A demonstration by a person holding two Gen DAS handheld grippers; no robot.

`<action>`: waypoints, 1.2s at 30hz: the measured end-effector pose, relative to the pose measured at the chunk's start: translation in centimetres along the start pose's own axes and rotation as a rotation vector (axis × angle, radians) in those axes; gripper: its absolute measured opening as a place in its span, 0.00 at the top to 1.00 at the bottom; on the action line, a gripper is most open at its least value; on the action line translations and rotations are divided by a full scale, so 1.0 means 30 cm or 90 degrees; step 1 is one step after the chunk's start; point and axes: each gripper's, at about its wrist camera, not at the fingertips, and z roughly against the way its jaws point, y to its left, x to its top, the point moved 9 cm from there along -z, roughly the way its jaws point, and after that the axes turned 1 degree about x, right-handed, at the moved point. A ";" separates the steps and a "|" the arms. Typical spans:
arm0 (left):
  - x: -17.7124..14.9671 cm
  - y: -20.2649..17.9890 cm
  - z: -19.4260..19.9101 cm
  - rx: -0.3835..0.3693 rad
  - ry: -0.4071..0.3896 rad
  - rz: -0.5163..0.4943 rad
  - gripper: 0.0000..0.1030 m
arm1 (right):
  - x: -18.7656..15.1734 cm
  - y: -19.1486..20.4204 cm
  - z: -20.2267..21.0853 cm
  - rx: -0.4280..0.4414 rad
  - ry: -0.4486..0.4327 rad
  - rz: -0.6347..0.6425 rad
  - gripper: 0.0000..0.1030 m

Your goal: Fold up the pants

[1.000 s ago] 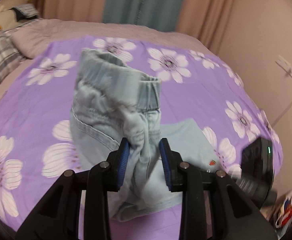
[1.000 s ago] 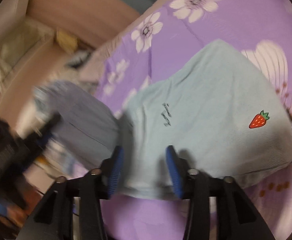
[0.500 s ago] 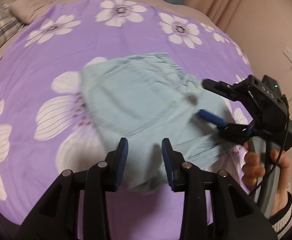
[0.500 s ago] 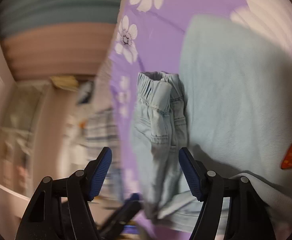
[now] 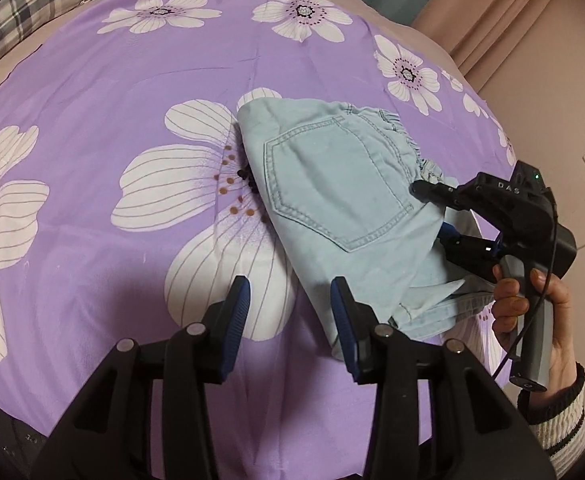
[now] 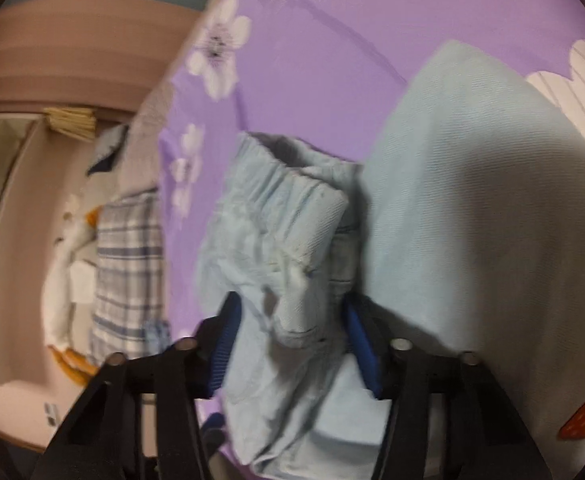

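Left wrist view: the left gripper (image 5: 288, 300) hangs over the near edge of the bed, fingers (image 5: 238, 300) spread apart and holding nothing; the right-hand finger rests against the hem side of the cloth without pinching it.
Bedspread: the purple flowered bedspread (image 5: 92, 80) lies flat and gives the folding a broad, soft base.
Denim pants: the light-blue denim pants (image 5: 332, 184) lie on the bedspread, right of centre, doubled over with the back pocket (image 5: 332, 184) facing up, a compact packet, so the fold looks largely made.
Right gripper: the right gripper (image 5: 432, 212) reaches in from the right at the waistband side, its handle held in the person's right hand (image 5: 532, 308).
Right wrist view: the gathered elastic waistband (image 6: 288, 196) bunches between the right gripper's fingers (image 6: 224, 344), which stand wide, one on each side of the fold; they appear to straddle it rather than clamp it, probably to tuck or square that end.
Strawberry cloth: a pale-blue cloth with a strawberry motif (image 6: 580, 420) lies just beside the pants, touching them.
Judgement: what remains seems to be neatening the waistband end.
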 end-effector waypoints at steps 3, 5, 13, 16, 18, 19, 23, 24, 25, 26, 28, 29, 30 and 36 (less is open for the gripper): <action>-0.002 -0.001 -0.003 -0.001 0.002 0.000 0.60 | 0.006 -0.007 0.000 0.002 -0.003 0.008 0.60; -0.005 -0.004 -0.005 -0.004 0.004 0.005 0.60 | 0.004 0.006 -0.014 0.000 0.004 0.048 0.60; 0.004 -0.002 0.022 -0.003 -0.006 0.000 0.59 | -0.034 0.188 0.118 0.050 -0.094 0.173 0.86; 0.006 0.000 0.024 -0.008 -0.010 0.005 0.55 | -0.049 0.268 0.253 0.048 -0.162 0.220 0.86; 0.005 -0.002 0.018 -0.013 -0.007 0.008 0.55 | -0.053 0.288 0.337 0.035 -0.200 0.236 0.86; 0.003 -0.005 0.015 -0.016 -0.007 0.009 0.55 | -0.052 0.280 0.380 0.021 -0.218 0.232 0.86; -0.005 -0.017 0.004 -0.023 0.001 0.009 0.55 | -0.074 0.156 0.439 -0.063 -0.254 0.197 0.86; -0.008 -0.020 0.000 -0.022 0.005 0.006 0.55 | -0.086 0.089 0.429 -0.093 -0.252 0.179 0.86; -0.010 -0.021 -0.002 -0.020 0.007 0.004 0.55 | -0.094 0.033 0.413 -0.111 -0.244 0.154 0.86; -0.011 -0.023 -0.004 -0.018 0.010 0.001 0.55 | -0.100 -0.006 0.395 -0.116 -0.234 0.133 0.86; -0.011 -0.026 -0.006 -0.017 0.013 0.000 0.55 | -0.109 -0.100 0.325 -0.102 -0.179 0.087 0.85; -0.011 -0.029 -0.004 -0.018 0.013 -0.001 0.55 | -0.106 -0.129 0.311 -0.107 -0.175 0.074 0.85; -0.013 -0.032 0.001 -0.018 0.012 -0.002 0.55 | -0.097 -0.165 0.301 -0.110 -0.170 0.061 0.85; -0.016 -0.023 0.009 -0.012 0.011 -0.007 0.54 | -0.088 -0.164 0.344 -0.080 -0.134 0.042 0.78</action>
